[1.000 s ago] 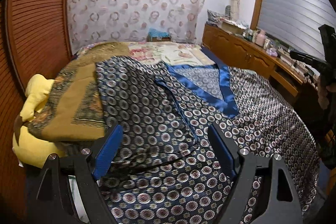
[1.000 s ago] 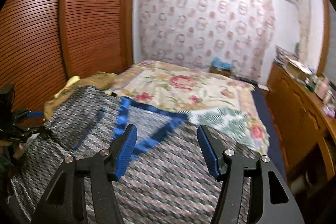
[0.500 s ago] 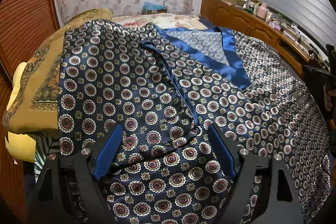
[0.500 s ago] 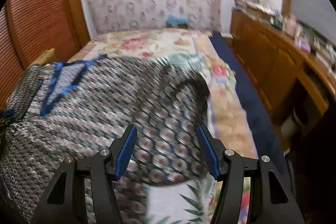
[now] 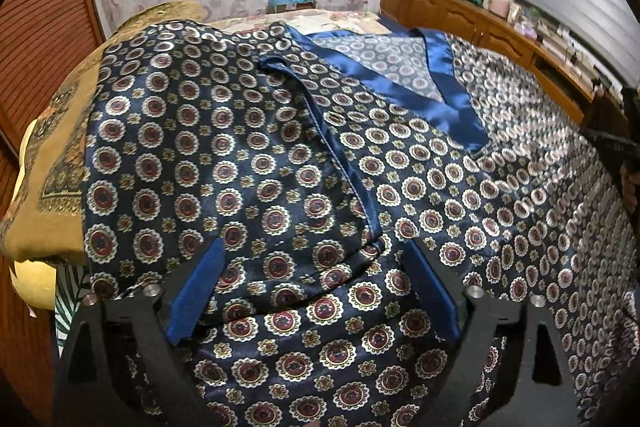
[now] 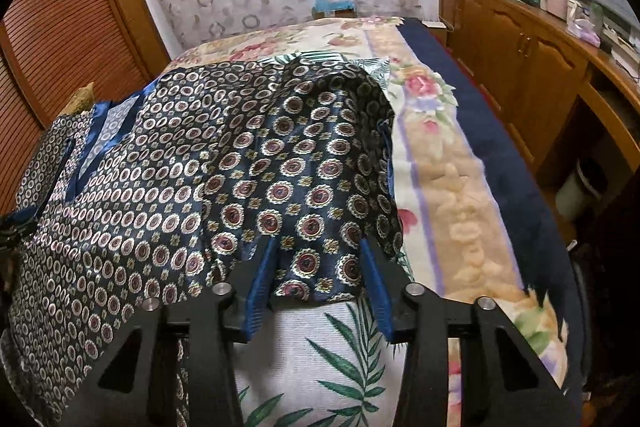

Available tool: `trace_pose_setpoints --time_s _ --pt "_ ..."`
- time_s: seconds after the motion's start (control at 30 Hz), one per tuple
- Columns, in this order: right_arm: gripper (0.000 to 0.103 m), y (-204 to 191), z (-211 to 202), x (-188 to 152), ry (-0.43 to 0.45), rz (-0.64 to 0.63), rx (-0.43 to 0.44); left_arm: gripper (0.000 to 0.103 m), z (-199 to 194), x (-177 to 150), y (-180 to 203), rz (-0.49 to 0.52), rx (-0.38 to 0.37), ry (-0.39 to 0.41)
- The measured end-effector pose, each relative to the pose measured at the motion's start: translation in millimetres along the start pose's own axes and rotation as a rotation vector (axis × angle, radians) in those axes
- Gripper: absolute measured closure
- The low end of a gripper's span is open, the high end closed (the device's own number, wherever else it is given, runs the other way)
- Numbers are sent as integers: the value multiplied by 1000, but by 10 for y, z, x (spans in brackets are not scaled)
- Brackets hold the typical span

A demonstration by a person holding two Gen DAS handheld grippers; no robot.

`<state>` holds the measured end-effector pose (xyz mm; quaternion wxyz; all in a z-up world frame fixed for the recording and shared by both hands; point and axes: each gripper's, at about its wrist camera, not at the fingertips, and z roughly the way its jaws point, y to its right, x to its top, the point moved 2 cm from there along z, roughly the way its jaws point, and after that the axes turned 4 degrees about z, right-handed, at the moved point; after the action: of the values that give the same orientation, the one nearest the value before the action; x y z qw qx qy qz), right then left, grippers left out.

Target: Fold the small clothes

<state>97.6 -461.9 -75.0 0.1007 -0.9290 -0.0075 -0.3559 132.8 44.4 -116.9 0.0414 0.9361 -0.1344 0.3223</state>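
garment: a dark satin top with medallion print and blue V-neck trim; it lies spread on the bed, filling most of the left wrist view and the left and centre of the right wrist view

left sleeve: folded in over the body, its blue-edged hem running down the middle of the left view

right sleeve: a bunched flap at centre of the right view, its lower edge lying on the palm-print sheet

left hand-held gripper: jaws wide and opening; cloth lies under and between them, pads clear of it; holding nothing

right hand-held gripper: jaws closing around the flap's lower edge; cloth sits between the pads, but contact looks not yet made on both sides; I judge no grip yet

step in hand: likely the second sleeve fold; one side looks done, the right side being picked up

next move calls for: the right pads pinching the satin edge firmly, since the fabric looks slippery; then lifting and carrying the flap toward the left of the frame, over the neckline; the left gripper may serve to pin the body flat

risk: a shallow pinch could let the cloth slide out mid-lift

surroundings: ochre blanket at left edge; wooden cabinets at right
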Motion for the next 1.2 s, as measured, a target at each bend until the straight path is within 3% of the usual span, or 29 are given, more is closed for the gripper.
trace_pose_setpoints --time_s 0.07,0.2,0.5,0.67,0.9,1.1,1.2 --pt "63 -9 -10 11 1 -18 -10 1 38 4 66 34 10 -17" --pt "68 -99 43 37 2 -37 -23 0 50 8 78 41 4 -22" --pt "99 -184 69 55 16 -90 -67 0 50 9 80 42 6 -22" --pt "100 -292 28 98 43 -112 -47 0 60 17 78 42 6 -23" --pt "100 -778 -124 196 118 -197 32 0 61 16 79 42 6 -23" --pt "100 -1175 -16 93 90 -262 111 0 45 15 81 37 12 -13" --pt "100 -1265 104 25 57 -276 126 0 -94 15 87 23 13 48"
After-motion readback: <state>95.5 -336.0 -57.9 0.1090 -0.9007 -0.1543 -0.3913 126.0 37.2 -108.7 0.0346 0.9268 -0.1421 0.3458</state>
